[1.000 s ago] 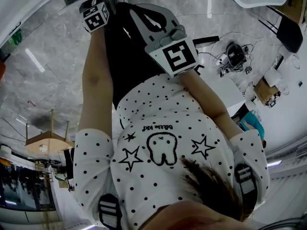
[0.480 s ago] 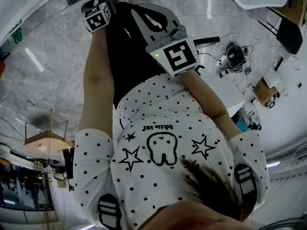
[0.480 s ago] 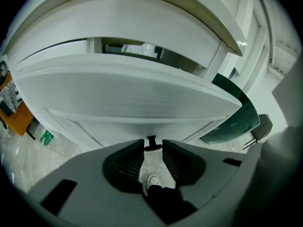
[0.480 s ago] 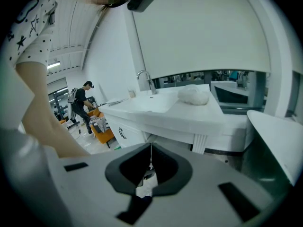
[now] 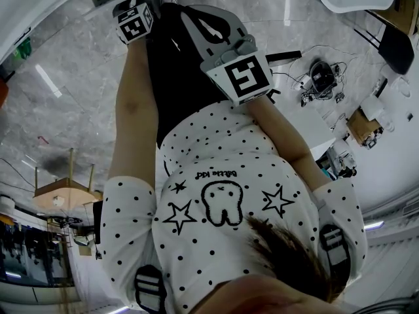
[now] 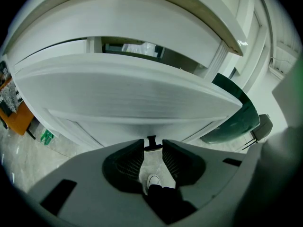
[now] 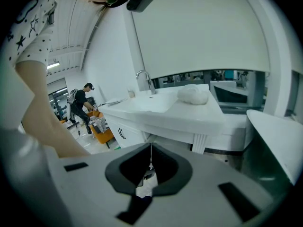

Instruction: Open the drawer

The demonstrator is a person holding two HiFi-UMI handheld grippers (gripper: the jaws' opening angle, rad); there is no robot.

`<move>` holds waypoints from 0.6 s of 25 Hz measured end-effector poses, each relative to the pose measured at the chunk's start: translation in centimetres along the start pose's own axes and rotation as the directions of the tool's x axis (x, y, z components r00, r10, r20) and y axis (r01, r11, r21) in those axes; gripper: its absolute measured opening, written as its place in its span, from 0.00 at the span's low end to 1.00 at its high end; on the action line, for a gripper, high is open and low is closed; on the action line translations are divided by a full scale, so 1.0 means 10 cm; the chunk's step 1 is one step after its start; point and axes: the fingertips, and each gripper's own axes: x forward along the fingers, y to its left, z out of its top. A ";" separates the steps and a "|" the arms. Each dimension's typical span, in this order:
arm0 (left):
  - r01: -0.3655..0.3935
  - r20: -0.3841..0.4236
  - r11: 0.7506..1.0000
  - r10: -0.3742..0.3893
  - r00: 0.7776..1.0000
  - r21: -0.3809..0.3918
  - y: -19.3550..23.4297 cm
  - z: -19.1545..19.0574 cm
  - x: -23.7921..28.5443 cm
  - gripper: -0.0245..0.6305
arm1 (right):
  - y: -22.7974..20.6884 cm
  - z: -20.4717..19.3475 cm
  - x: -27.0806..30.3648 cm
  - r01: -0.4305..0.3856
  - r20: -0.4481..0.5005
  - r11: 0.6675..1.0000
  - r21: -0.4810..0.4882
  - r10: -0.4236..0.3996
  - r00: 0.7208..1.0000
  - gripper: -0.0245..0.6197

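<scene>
The white drawer front [image 6: 128, 96] stands pulled out from under the counter, with a dark gap [image 6: 137, 48] above it that shows the inside. My left gripper [image 6: 152, 144] is shut on the small black drawer handle [image 6: 151, 140], which sits between its fingertips. Its marker cube [image 5: 134, 21] shows at the top of the head view, by the cabinet edge. My right gripper [image 7: 150, 150] is shut with nothing in it, held off in the air toward a white sink counter [image 7: 189, 119]. Its marker cube [image 5: 247, 76] is in front of my dark trousers.
A dark green curved panel [image 6: 236, 112] lies right of the drawer and an orange piece of furniture [image 6: 16, 119] left of it. A faucet [image 7: 144, 79] and a white lump [image 7: 193, 94] are on the sink counter. A person [image 7: 78, 105] stands far off. Cables and gear [image 5: 321, 76] lie on the floor.
</scene>
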 end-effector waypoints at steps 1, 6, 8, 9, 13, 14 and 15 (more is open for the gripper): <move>0.001 0.000 1.000 -0.001 1.000 0.000 0.00 0.00 0.00 0.23 | 0.00 0.00 0.01 0.000 -0.001 1.000 0.000 0.000 1.000 0.06; 0.006 0.009 1.000 -0.006 1.000 0.001 0.01 0.00 0.00 0.23 | 0.01 -0.01 0.02 0.000 -0.006 1.000 0.001 0.000 1.000 0.06; 0.007 0.010 1.000 -0.007 1.000 0.000 0.00 0.01 -0.01 0.23 | 0.01 0.00 0.01 0.000 -0.006 1.000 0.001 0.000 1.000 0.06; 0.007 0.010 1.000 -0.007 1.000 0.000 0.00 0.01 -0.02 0.23 | 0.01 0.00 0.01 -0.001 -0.006 1.000 0.002 0.001 1.000 0.06; 0.009 0.009 1.000 -0.009 1.000 -0.001 -0.01 0.00 -0.01 0.23 | 0.01 0.00 0.02 -0.004 -0.007 1.000 -0.001 0.004 1.000 0.06; 0.010 0.009 1.000 -0.010 1.000 -0.001 -0.01 0.00 -0.01 0.23 | 0.01 0.00 0.02 -0.005 -0.008 1.000 -0.002 0.005 1.000 0.06; 0.011 0.010 1.000 -0.011 1.000 0.000 -0.01 -0.01 -0.01 0.23 | 0.01 -0.01 0.02 -0.005 -0.009 1.000 -0.002 0.005 1.000 0.06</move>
